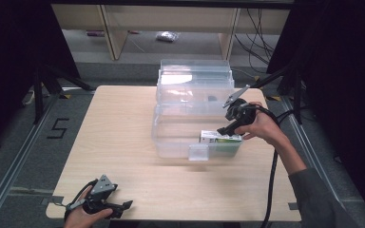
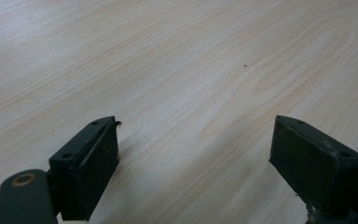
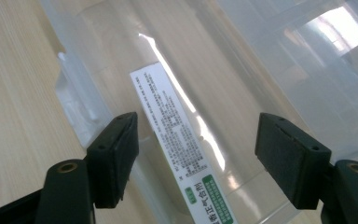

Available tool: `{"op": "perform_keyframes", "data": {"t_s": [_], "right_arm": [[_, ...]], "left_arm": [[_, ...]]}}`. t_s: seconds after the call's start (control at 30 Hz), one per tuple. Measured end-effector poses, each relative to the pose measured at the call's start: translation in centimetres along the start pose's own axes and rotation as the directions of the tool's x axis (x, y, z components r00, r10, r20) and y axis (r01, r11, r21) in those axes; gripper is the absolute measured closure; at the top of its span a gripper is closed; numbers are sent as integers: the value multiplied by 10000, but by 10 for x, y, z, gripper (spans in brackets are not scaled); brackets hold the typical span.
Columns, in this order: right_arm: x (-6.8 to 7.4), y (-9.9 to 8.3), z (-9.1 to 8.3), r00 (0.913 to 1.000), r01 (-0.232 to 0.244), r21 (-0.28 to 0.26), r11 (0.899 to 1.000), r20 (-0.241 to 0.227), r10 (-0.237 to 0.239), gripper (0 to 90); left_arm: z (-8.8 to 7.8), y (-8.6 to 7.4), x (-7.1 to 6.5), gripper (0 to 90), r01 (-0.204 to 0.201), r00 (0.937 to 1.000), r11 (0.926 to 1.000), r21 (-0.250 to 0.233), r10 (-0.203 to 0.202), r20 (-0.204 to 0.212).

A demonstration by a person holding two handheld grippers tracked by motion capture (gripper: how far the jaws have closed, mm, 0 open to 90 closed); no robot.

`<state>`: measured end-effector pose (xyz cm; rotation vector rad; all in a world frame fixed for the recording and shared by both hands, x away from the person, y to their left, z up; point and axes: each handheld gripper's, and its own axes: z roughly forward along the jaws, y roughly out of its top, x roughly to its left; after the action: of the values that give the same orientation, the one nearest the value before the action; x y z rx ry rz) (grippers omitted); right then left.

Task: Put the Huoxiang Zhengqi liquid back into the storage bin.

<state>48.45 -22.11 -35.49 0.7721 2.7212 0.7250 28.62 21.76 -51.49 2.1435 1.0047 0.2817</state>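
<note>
A white and green box [image 1: 221,138] lies flat in the near right corner of a clear plastic bin [image 1: 171,142] on the wooden table [image 1: 119,137]. My right gripper [image 1: 224,128] hovers just above that box, held by a hand coming in from the right. In the right gripper view my right gripper [image 3: 198,154] stands open over the box [image 3: 168,116], whose printed white side faces up; the pads do not touch it. My left gripper [image 1: 126,205] rests low at the table's near left edge. In the left gripper view my left gripper [image 2: 196,149] is open over bare wood.
The bin's clear lid [image 1: 195,76] stands raised at the back. A small clear latch tab [image 1: 198,152] sticks out at the bin's front wall. Black stands and cables flank the table on both sides, and wooden shelving sits beyond it.
</note>
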Motion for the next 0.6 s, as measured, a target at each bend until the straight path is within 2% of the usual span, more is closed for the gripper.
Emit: {"op": "perform_keyframes", "data": {"t_s": [0.1, 0.17, 0.23, 0.27, 0.33, 0.37, 0.43, 0.47, 0.53, 0.57, 0.6], "right_arm": [[4, -5, -2, 10000, -67, -389, 9992, -27, 66, 302], [6, -8, -2, 9994, -346, -626, 9974, -26, 345, 296], [7, -11, -3, 9996, -266, -846, 9961, -1, 267, 293], [10, -13, -4, 9976, -693, -924, 9933, -124, 685, 293], [12, -16, -3, 9975, -705, -1429, 9872, -11, 711, 291], [15, -17, -6, 9948, -1020, -1305, 9862, -173, 1006, 287], [19, -20, -6, 9915, -1301, -1659, 9775, -240, 1279, 285], [19, -22, -7, 9937, -1121, -1616, 9805, -265, 1093, 283], [22, -24, -7, 9914, -1303, -1825, 9745, -331, 1264, 283], [22, -25, -7, 9924, -1229, -1957, 9729, -231, 1207, 283], [22, -26, -9, 9917, -1287, -1857, 9741, -279, 1257, 281]], "left_arm": [[0, 1, 1, 150, -115, 9999, 9999, 83, 115, -2], [0, 0, 0, 150, -36, 10000, 9999, 114, 36, -44], [0, 0, 0, 150, 50, 10000, 10000, -73, -50, 0], [0, 0, 0, 150, 44, 10000, 10000, -40, -44, -10], [0, 0, 0, 150, 16, 10000, 10000, -21, -16, -20], [0, 0, 0, 150, 16, 10000, 10000, -37, -16, -25], [0, 0, 0, 150, 39, 10000, 10000, -12, -39, -45], [0, 0, 0, 150, 28, 10000, 10000, -34, -28, -48], [1, 0, 0, 150, 16, 10000, 10000, -52, -17, -47], [0, 0, 0, 150, 42, 10000, 10000, -14, -42, -22], [1, 0, 0, 149, 73, 10000, 10000, -4, -73, 14]]}}
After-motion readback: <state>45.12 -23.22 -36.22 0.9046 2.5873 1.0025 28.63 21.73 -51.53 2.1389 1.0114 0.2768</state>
